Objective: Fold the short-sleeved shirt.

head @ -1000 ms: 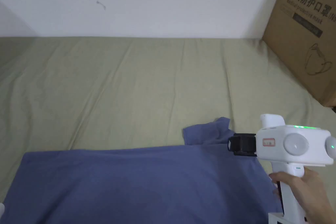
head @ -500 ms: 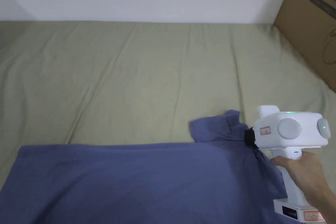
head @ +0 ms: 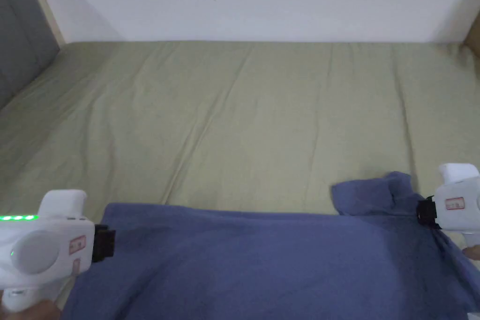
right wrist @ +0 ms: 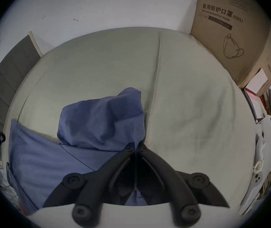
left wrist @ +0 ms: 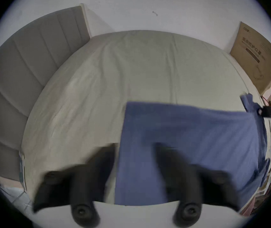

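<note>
Your right gripper (right wrist: 135, 146) is clamped on the shirt (head: 262, 260) at its sleeve end; the left gripper (left wrist: 134, 151), jaws apart, straddles the opposite edge. The shirt's long axis runs along the bed's (head: 262, 115) near edge.

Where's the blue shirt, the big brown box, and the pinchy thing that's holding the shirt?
blue shirt (head: 262, 260): head view, on the flat middle of the body.
brown box (right wrist: 233, 34): right gripper view, on its printed front face.
right gripper (right wrist: 135, 146): right gripper view, where its closed tips pinch the shirt.
</note>
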